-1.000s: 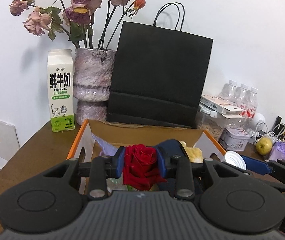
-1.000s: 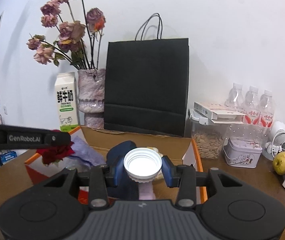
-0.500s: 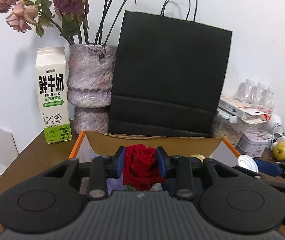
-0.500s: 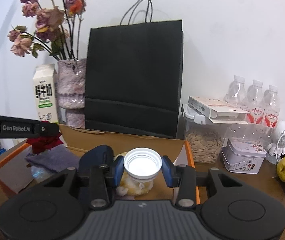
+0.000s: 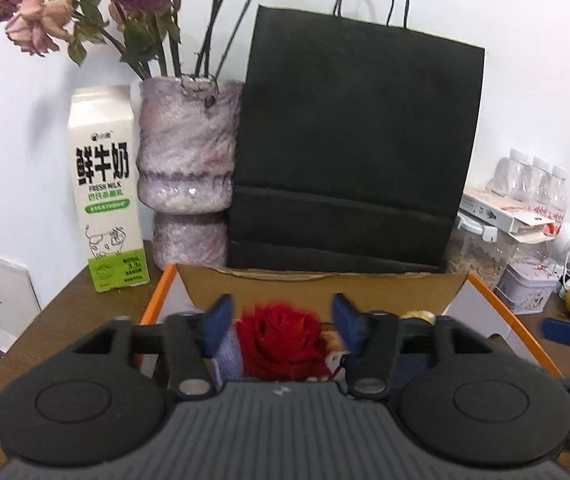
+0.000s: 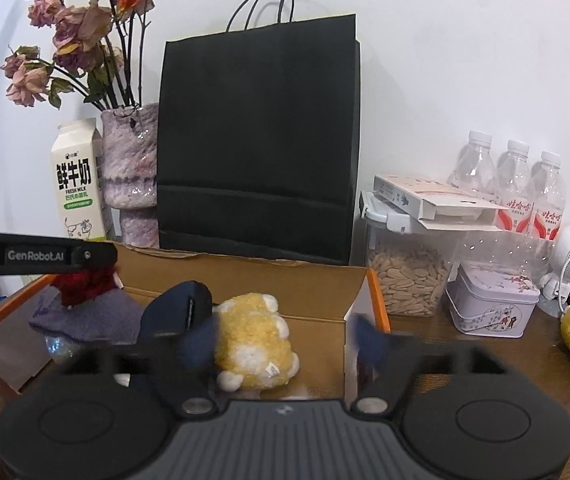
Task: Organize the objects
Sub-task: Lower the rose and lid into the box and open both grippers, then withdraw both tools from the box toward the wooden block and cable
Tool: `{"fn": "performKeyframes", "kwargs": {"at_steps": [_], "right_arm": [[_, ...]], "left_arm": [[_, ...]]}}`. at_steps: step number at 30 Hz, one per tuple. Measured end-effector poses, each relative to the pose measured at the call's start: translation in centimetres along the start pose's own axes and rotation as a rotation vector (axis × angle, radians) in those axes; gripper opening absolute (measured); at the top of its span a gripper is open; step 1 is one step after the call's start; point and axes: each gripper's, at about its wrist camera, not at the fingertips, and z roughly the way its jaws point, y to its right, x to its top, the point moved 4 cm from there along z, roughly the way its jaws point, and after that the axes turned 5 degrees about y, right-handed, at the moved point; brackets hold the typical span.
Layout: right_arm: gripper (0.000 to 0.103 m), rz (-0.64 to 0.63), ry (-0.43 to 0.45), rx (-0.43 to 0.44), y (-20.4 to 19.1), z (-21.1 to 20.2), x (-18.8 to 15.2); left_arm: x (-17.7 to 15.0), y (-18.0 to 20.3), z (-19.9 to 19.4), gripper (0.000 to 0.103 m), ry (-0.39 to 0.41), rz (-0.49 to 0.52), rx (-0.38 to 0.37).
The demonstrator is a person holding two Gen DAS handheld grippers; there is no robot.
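Both jaws have just sprung wide: left gripper (image 5: pixel 279 320) frees red rose (image 5: pixel 281 340) over box (image 5: pixel 317 286); right gripper (image 6: pixel 285 338) empty. Bloom soft, fragile; hold by stem.

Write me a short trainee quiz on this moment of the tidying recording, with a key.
1. True or false: the left gripper has its jaws clamped on the red rose.
2. In the left wrist view, what stands just left of the vase? A) a milk carton B) a kettle C) a lamp
3. How many water bottles stand at the back right in the right wrist view?

Key
1. False: the jaws have just been opening, and the rose sits between them with a gap on each side.
2. A
3. Three
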Motion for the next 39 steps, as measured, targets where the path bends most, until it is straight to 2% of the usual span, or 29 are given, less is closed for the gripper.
{"fn": "performKeyframes", "kwargs": {"at_steps": [2,4,19,32,39], "right_arm": [[0.098,0.000,0.010,-0.010,0.0,-0.1,0.1],[0.103,0.001,0.004,-0.004,-0.1,-0.1,0.2],[0.103,-0.028,-0.005,0.012,-1.1,-0.9,0.1],[0.103,-0.067,-0.014,0.038,-2.7,-5.7,-1.0],[0.103,-0.071,-0.036,0.040,-3.3,-8.7,-2.7]], "left_arm": [[0.1,-0.2,-0.2,0.103,0.022,-0.005,0.030],[0.3,-0.4,-0.5,0.103,0.045,-0.013,0.051],[0.1,-0.2,-1.6,0.103,0.043,-0.010,0.041],[-1.0,-1.1,-8.3,0.103,0.066,-0.006,0.038],[-2.9,-1.4,-11.7,0.103,0.041,0.000,0.035]]}}
